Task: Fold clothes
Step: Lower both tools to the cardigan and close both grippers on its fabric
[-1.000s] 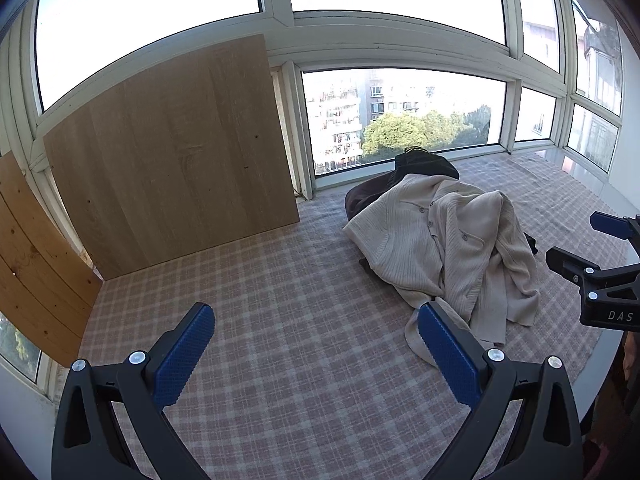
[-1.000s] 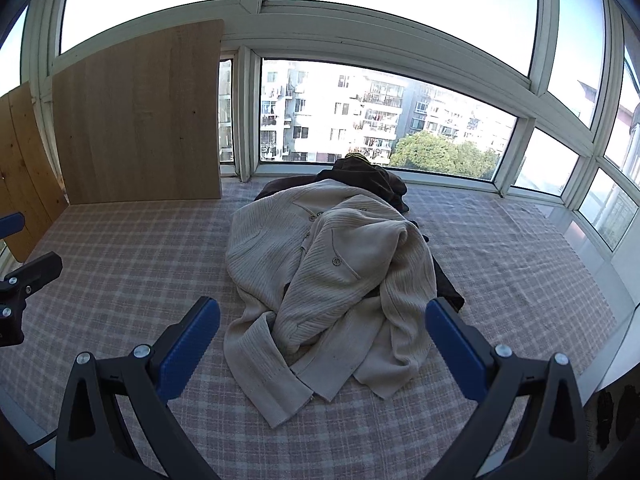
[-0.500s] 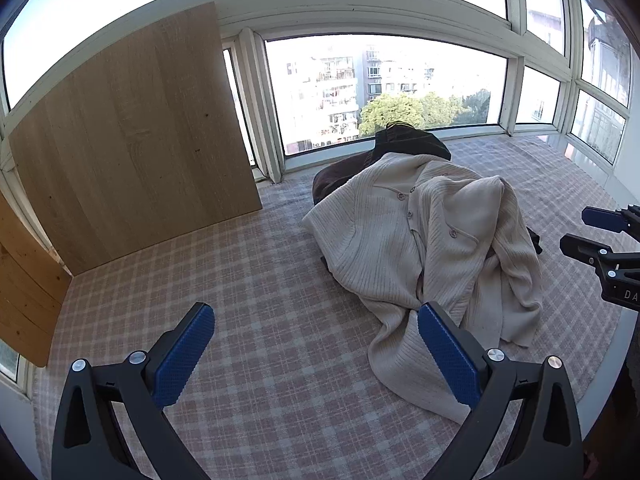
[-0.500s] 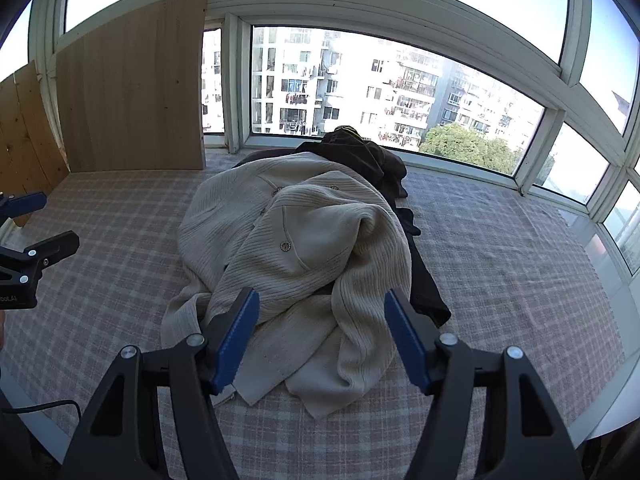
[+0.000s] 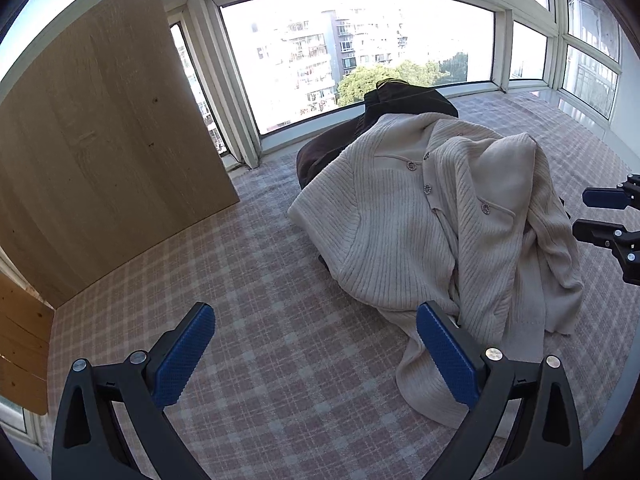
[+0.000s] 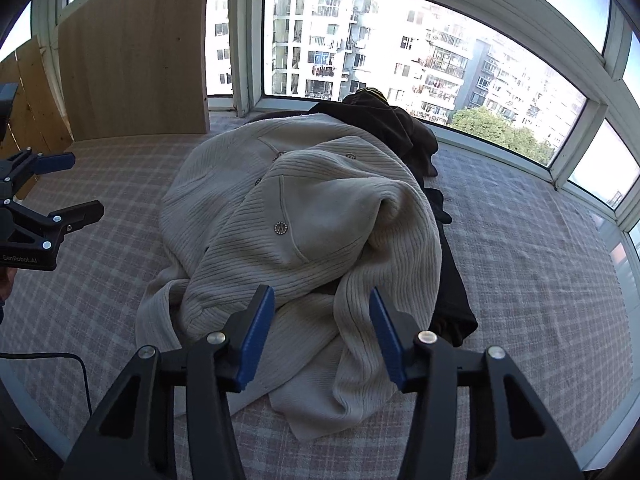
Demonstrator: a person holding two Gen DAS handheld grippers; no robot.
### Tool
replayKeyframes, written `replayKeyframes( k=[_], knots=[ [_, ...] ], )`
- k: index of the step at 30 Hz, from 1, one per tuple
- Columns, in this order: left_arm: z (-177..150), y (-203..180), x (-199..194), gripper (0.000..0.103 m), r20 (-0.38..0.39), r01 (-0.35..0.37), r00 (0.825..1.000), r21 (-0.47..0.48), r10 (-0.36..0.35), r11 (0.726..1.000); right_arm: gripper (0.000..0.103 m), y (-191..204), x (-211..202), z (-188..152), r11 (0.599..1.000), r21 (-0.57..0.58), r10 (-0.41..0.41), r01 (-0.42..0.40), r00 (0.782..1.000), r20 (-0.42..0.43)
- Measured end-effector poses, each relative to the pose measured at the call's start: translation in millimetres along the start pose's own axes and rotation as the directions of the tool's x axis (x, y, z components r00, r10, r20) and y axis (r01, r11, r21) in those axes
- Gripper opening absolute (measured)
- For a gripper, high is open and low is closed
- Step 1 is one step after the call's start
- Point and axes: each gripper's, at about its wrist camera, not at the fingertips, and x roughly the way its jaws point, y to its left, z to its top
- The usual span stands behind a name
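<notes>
While the cardigan (image 6: 296,240) lies crumpled, draped over dark clothes (image 6: 392,124) on the checked cloth (image 5: 240,280) by the window, both tongs hang above it with nothing in them. The right tongs (image 6: 322,336) stand partly apart just over the cardigan's near folds, placed, it seems, to pinch the knit there. The left tongs (image 5: 316,348) gape wide over bare cloth beside a trailing sleeve (image 5: 424,384), likely so the garment can be taken from two sides and spread. Nothing here lies folded; the heap's loose overlaps hide hems and collar, so a clean edge is hard to pick.
</notes>
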Motion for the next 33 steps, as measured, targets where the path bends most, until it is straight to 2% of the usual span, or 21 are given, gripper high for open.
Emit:
replayKeyframes(
  k=[4,7,8,13,16,18,21,22,24,30,33],
  knots=[
    [-4,2,25,0.096,-0.055,0.055,0.997,-0.027,-0.057,0.998,0.049,2,18,-13,0.999,0.026,0.021,-0.020,0.999,-0.045],
    [0,2,45,0.092,-0.094,0.134,0.985,-0.084,-0.142,0.987,0.049,1,28,-17,0.998,0.059,0.017,-0.013,0.998,-0.066],
    [1,1,53,0.087,-0.110,0.150,0.981,-0.100,-0.160,0.984,0.049,-1,30,-17,0.998,0.066,0.014,-0.009,0.997,-0.071],
    [8,-12,76,0.081,-0.143,0.158,0.975,-0.080,-0.169,0.984,0.049,-6,28,-13,0.998,0.069,-0.004,0.008,0.998,-0.062],
    [11,-18,85,0.064,-0.158,0.184,0.968,-0.074,-0.193,0.980,0.049,-12,28,-11,0.997,0.076,0.003,0.002,0.998,-0.062],
    [12,-20,89,0.048,-0.164,0.210,0.961,-0.079,-0.220,0.975,0.049,-14,28,-9,0.996,0.083,0.018,-0.012,0.998,-0.063],
    [15,-23,96,0.041,-0.174,0.249,0.950,-0.085,-0.261,0.965,0.049,-5,27,-6,0.998,0.054,0.032,-0.029,0.998,-0.060],
    [14,-23,97,0.038,-0.170,0.264,0.946,-0.083,-0.275,0.961,0.049,-2,27,-6,0.998,0.042,0.039,-0.037,0.997,-0.059],
    [13,-21,97,0.020,-0.154,0.306,0.936,-0.091,-0.317,0.947,0.049,5,27,-6,0.998,0.026,0.062,-0.061,0.996,-0.061],
    [13,-7,88,0.013,-0.083,0.411,0.901,-0.144,-0.425,0.900,0.049,28,32,-10,0.993,-0.007,0.120,-0.121,0.989,-0.085],
    [15,2,81,0.010,-0.047,0.422,0.900,-0.162,-0.434,0.892,0.049,41,37,-14,0.989,-0.025,0.145,-0.148,0.983,-0.110]
  ],
)
